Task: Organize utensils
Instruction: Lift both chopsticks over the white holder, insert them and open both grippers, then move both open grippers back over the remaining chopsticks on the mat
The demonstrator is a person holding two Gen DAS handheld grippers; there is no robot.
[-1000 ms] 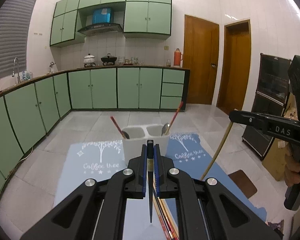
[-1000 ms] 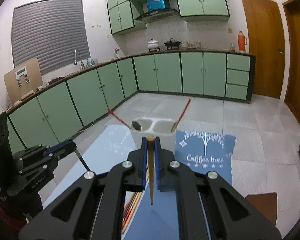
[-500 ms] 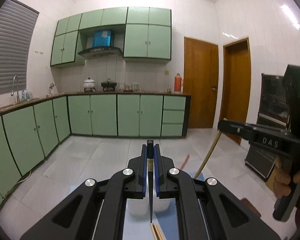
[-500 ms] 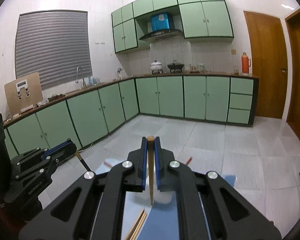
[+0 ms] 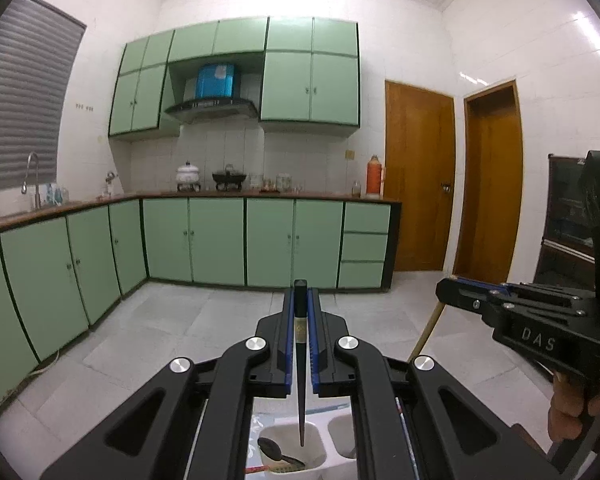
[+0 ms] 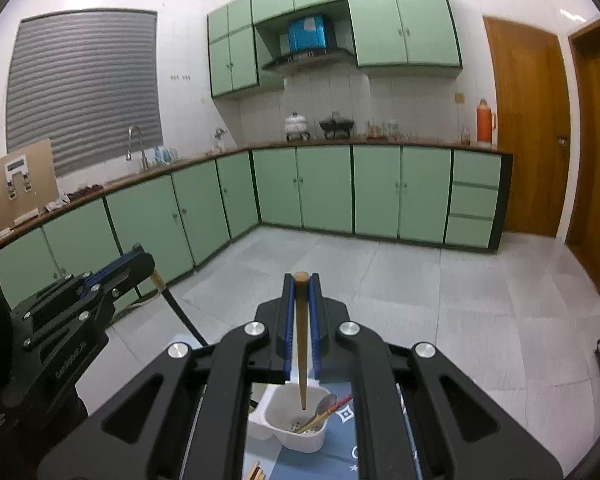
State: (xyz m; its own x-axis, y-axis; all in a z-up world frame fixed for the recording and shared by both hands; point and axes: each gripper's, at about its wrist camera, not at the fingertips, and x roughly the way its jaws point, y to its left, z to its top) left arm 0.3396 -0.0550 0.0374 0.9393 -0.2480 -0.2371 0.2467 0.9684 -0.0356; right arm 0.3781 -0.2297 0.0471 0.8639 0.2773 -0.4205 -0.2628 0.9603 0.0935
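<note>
Rose and tilted upward over the last second, both grippers, so that the white two-compartment holder (image 5: 296,446) dropped from mid-frame to the bottom edge of each wrist view. Left gripper (image 5: 300,308) clenched on a dark chopstick (image 5: 300,380), tip pointing down over the holder's left compartment, just above a spoon (image 5: 274,450) lying inside. Right gripper (image 6: 300,300) clamped on a light wooden chopstick (image 6: 301,344), tip hanging over the holder (image 6: 286,420), near a spoon and red chopstick (image 6: 340,404) leaning in it. Holder resting on a blue mat (image 6: 340,436), loose chopsticks (image 6: 256,474) lying at the bottom edge. Green cabinets (image 5: 216,244) and wooden doors (image 5: 418,184) behind.
</note>
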